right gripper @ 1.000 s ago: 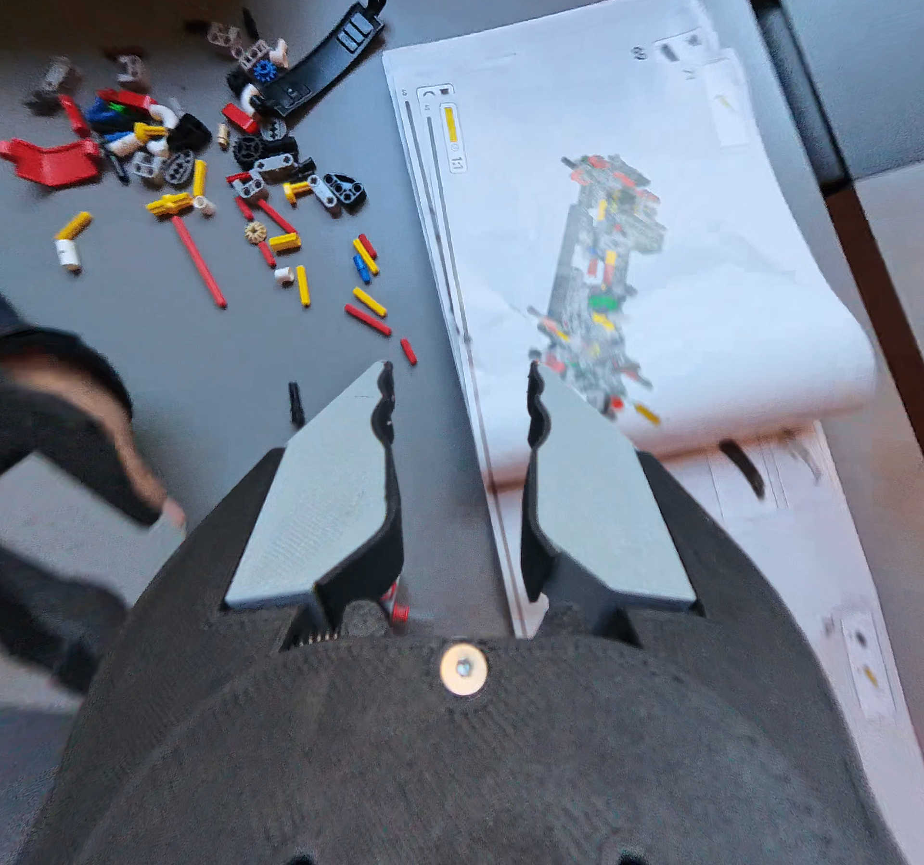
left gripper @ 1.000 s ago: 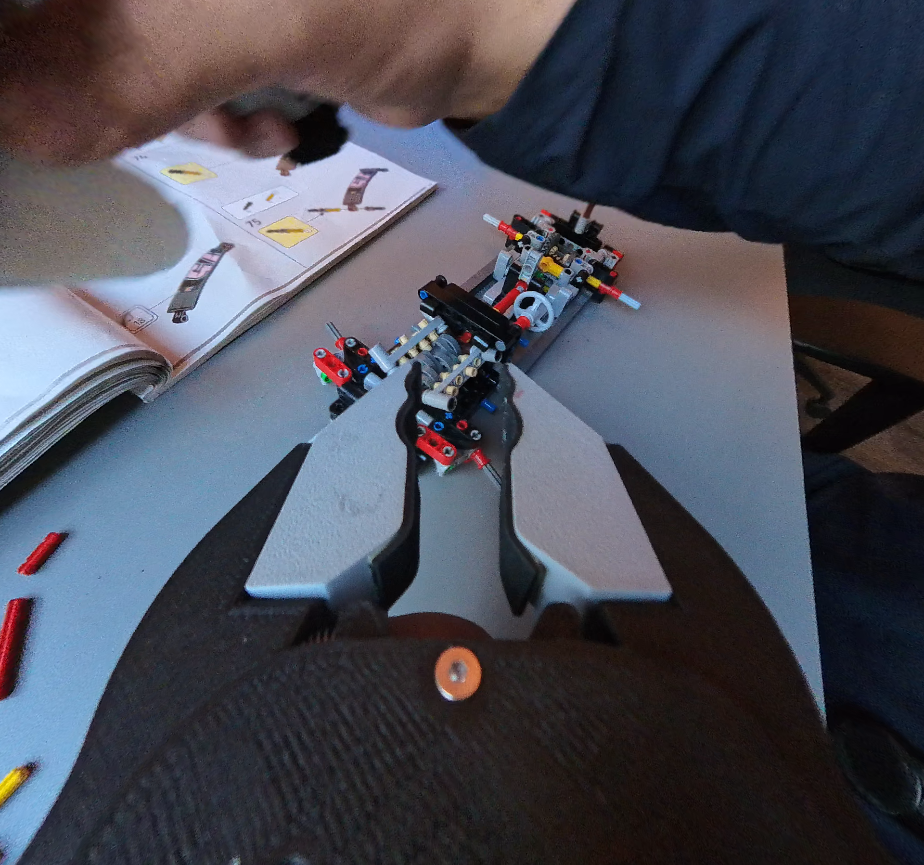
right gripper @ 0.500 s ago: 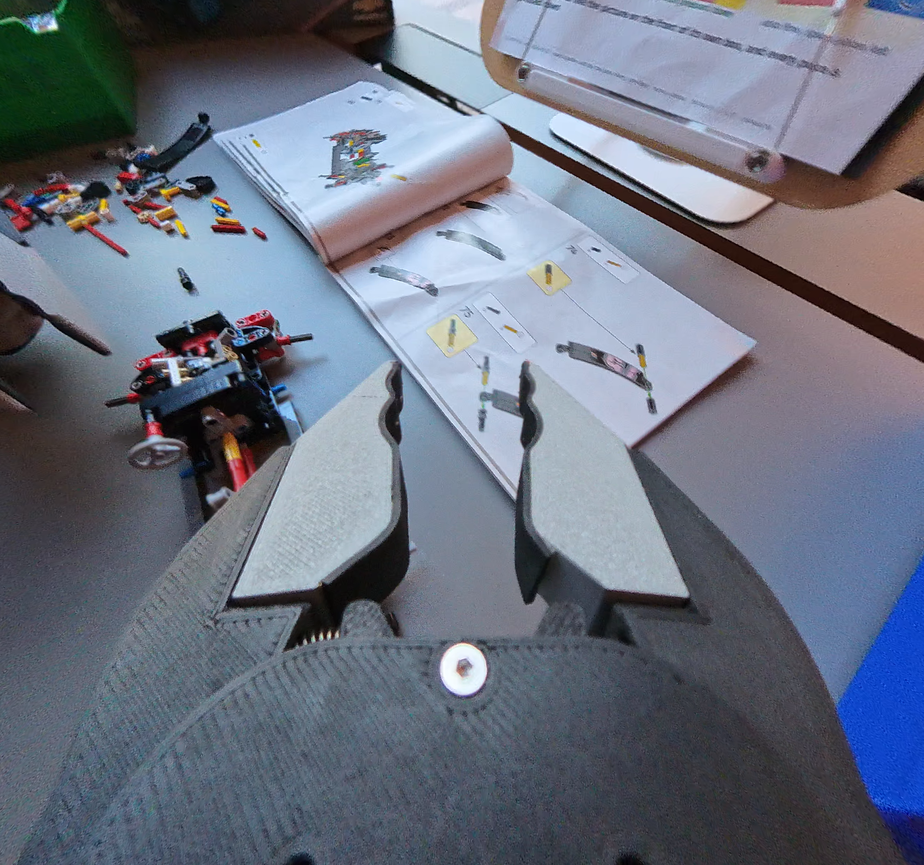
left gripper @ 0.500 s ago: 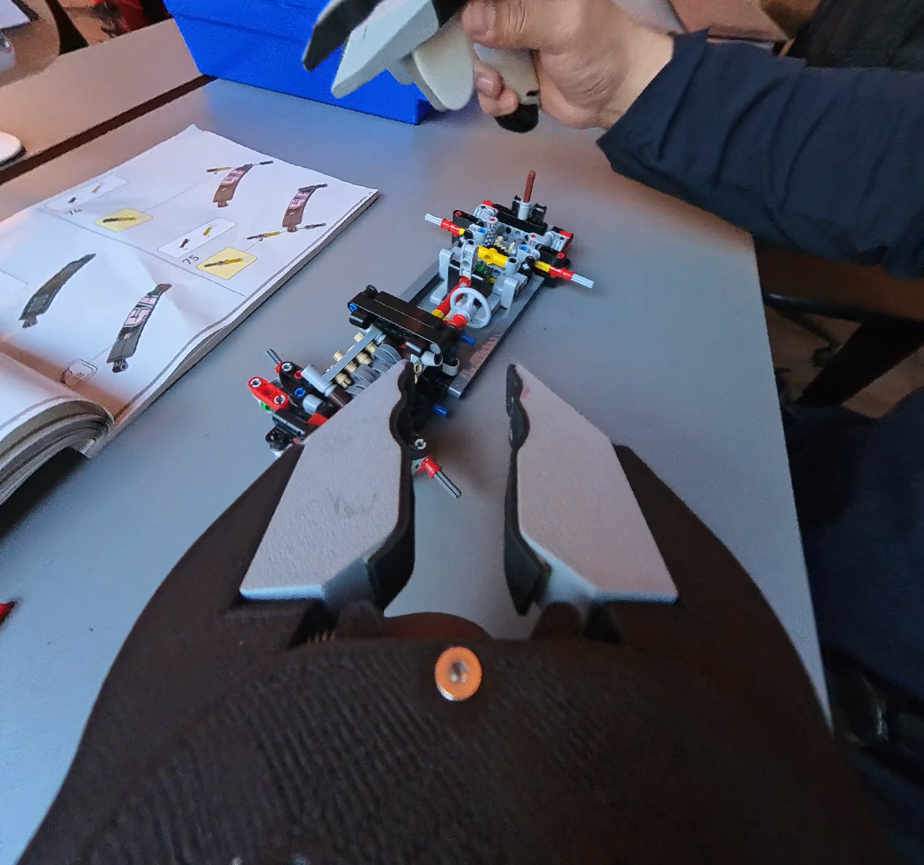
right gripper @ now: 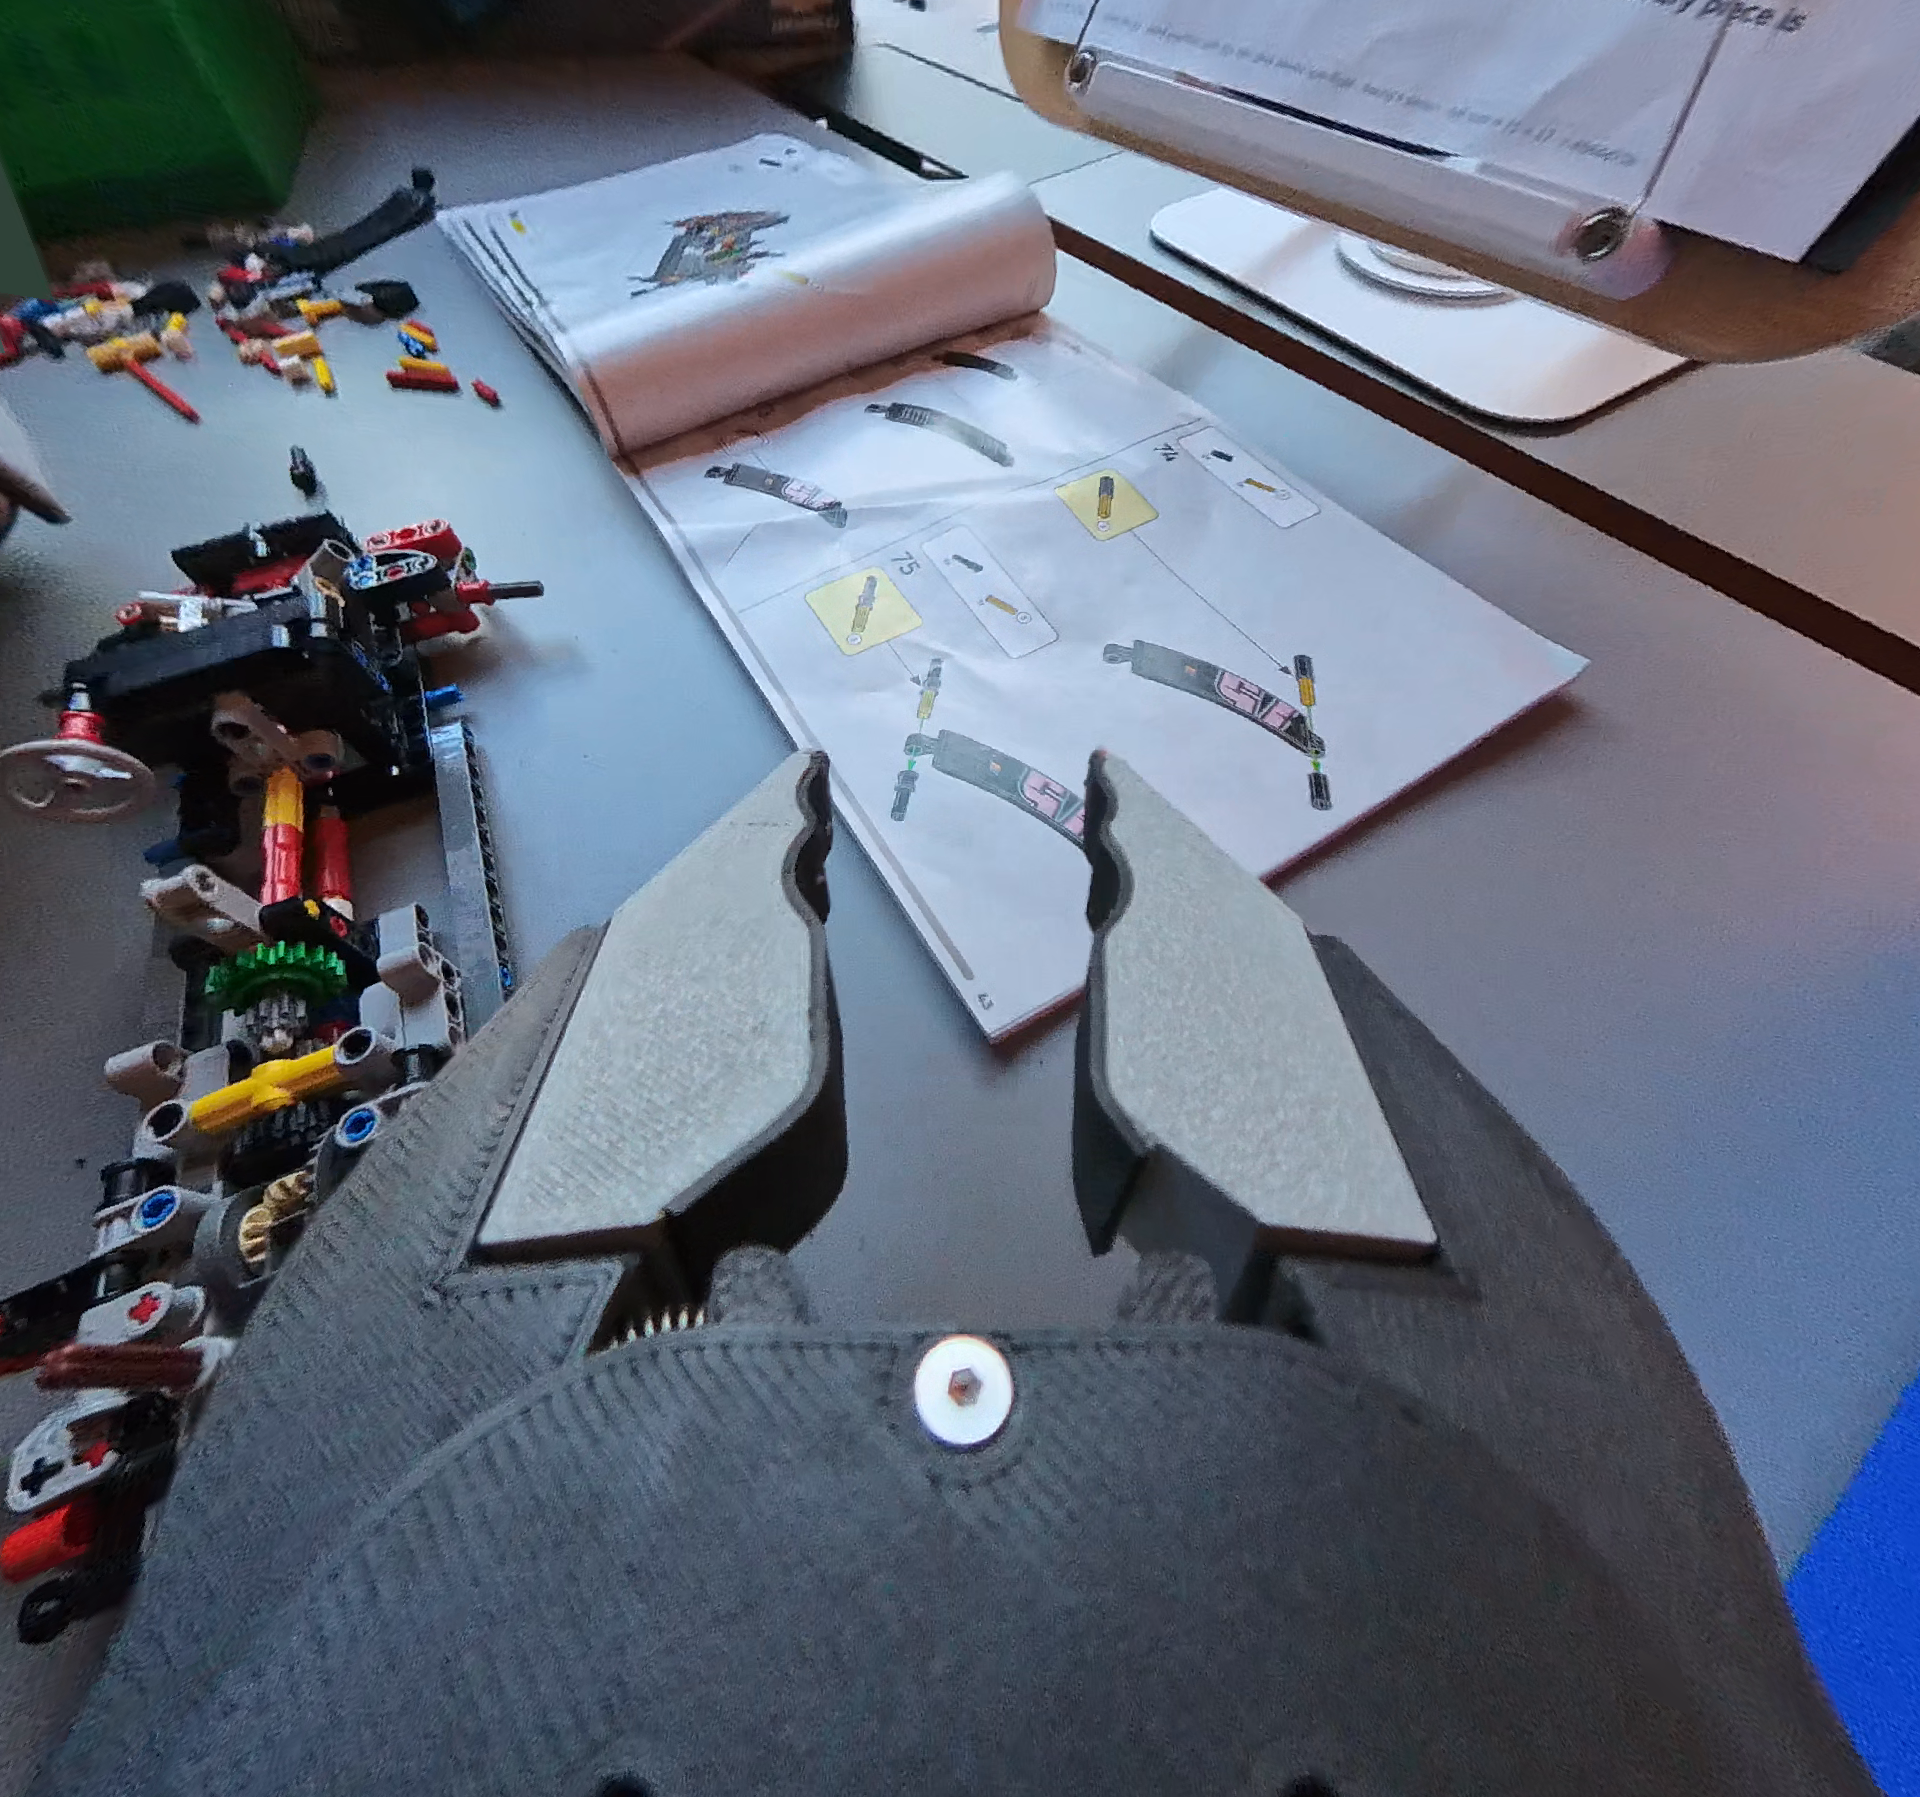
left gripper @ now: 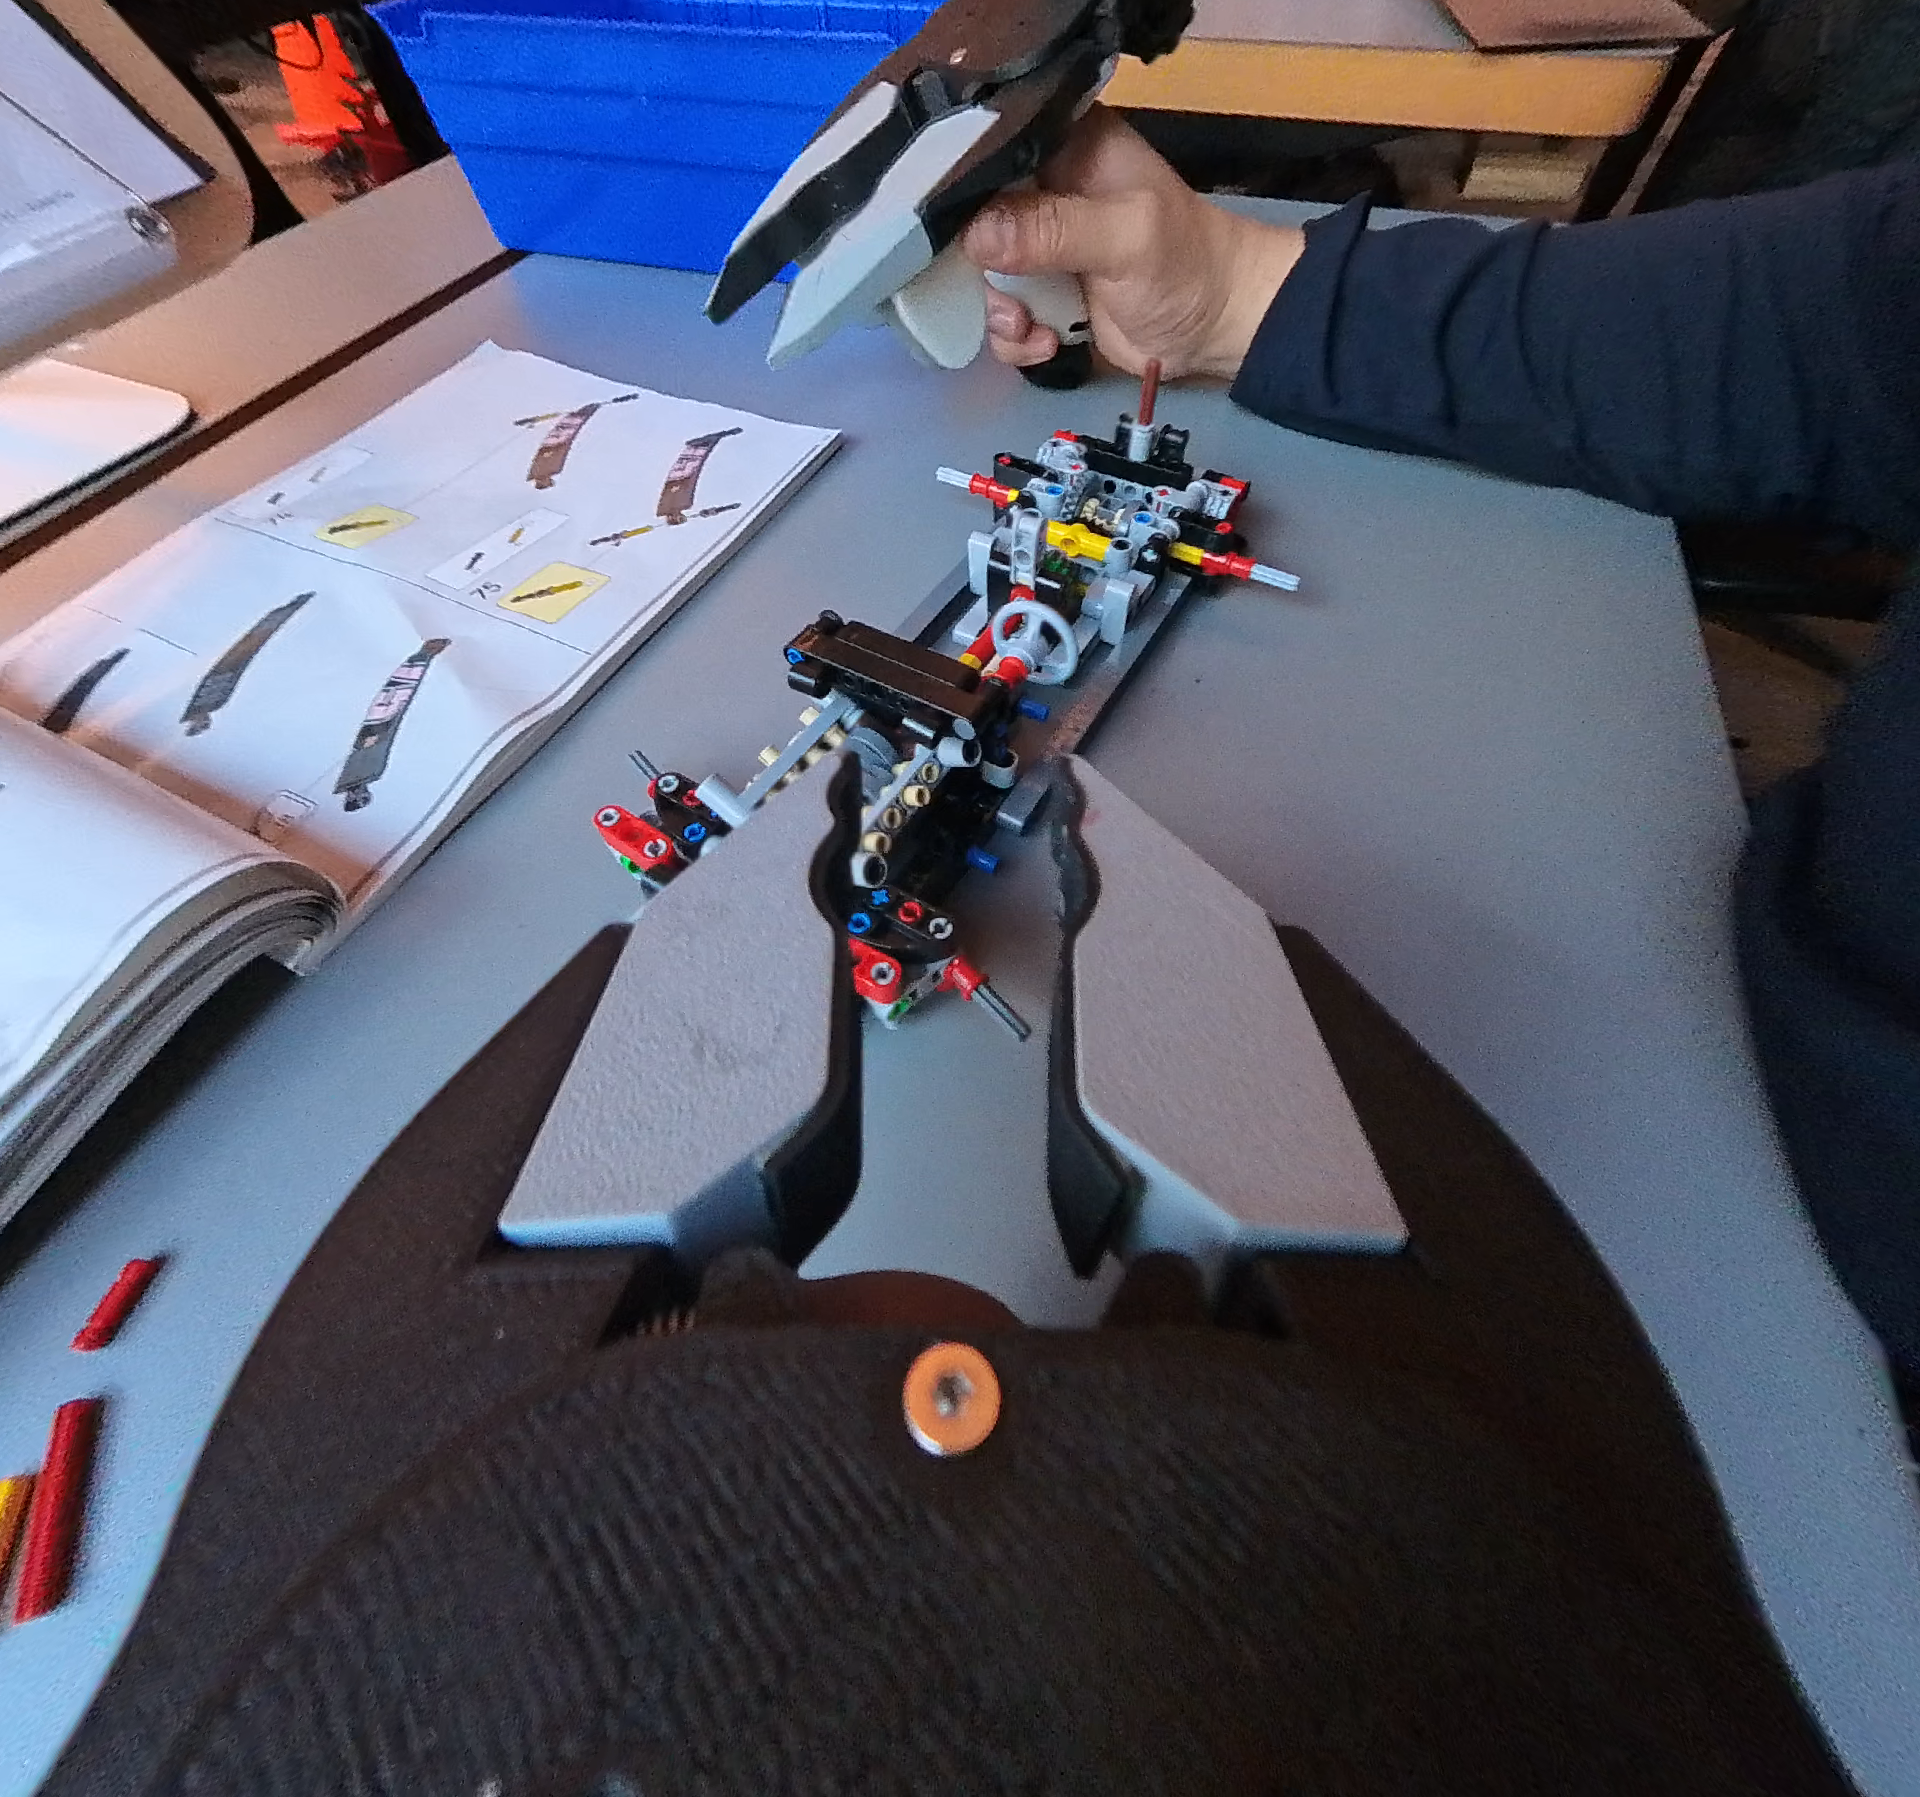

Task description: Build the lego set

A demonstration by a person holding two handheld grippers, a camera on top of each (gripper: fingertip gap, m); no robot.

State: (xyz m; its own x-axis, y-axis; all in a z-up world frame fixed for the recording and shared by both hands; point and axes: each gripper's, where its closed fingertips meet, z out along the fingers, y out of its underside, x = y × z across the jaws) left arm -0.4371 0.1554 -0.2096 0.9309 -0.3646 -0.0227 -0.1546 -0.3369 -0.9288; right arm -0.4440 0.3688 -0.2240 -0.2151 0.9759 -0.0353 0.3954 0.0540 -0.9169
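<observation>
two open grippers over a half-built toy car frame

nearest the left wrist camera, the left gripper [left gripper: 951,817] hovers low over the grey table [left gripper: 1403,864] with its jaws apart. the near end of the toy car frame [left gripper: 940,708] shows in the gap between them; the left fingertip [left gripper: 831,791] overlaps the frame in this view, but no pad can be seen pressing on it and the right pad stands clear, so nothing reads as held. a few loose red pins [left gripper: 62,1498] lie on the table at the lower left edge.

the frame runs away from the left gripper, with a small grey steering wheel [left gripper: 1034,635] at mid-length and axle ends sticking out at the far end. just beside it on the left lies an open instruction booklet [left gripper: 416,625], its pages showing curved dark panels.

farther off, a hand [left gripper: 1122,261] in a dark sleeve holds the right gripper [right gripper: 956,791] raised above the table beyond the far end of the frame. in its own wrist view the jaws are apart with nothing between them, and they point toward the near corner of the booklet [right gripper: 1039,625].

beyond the booklet lies a scatter of small loose parts [right gripper: 260,334] in front of a green bin [right gripper: 135,54], a paper sheet on a stand [right gripper: 1455,64], and a blue bin [left gripper: 644,116] at the table's back edge.
</observation>
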